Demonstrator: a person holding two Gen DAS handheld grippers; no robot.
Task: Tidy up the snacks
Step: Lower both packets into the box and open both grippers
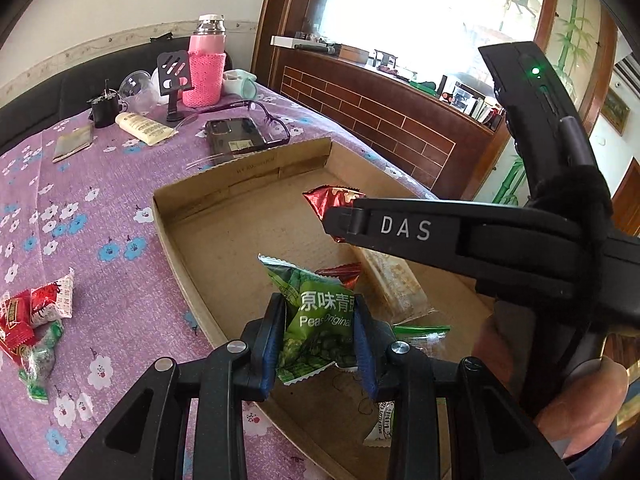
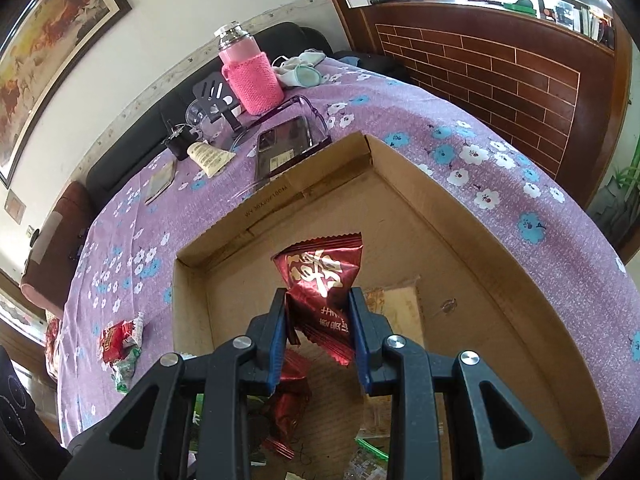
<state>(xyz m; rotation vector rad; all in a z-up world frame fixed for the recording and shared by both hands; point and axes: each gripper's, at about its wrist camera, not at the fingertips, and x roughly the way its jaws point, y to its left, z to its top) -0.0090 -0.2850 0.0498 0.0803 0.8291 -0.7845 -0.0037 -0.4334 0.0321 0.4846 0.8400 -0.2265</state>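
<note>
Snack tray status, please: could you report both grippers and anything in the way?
Left gripper shut on green pea packet. Right gripper shut on red packet. Both over cardboard tray. Nothing blocking.

Both wrist cameras look steeply down along their own fingers, close over the cardboard box [image 1: 240,216] on the counter [image 1: 80,208]. Each also takes in the pink bottle [image 2: 250,76] behind it.

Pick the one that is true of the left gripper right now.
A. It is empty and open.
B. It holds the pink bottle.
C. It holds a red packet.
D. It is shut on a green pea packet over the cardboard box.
D: the left gripper pinches the green pea packet above the cardboard box.
</note>
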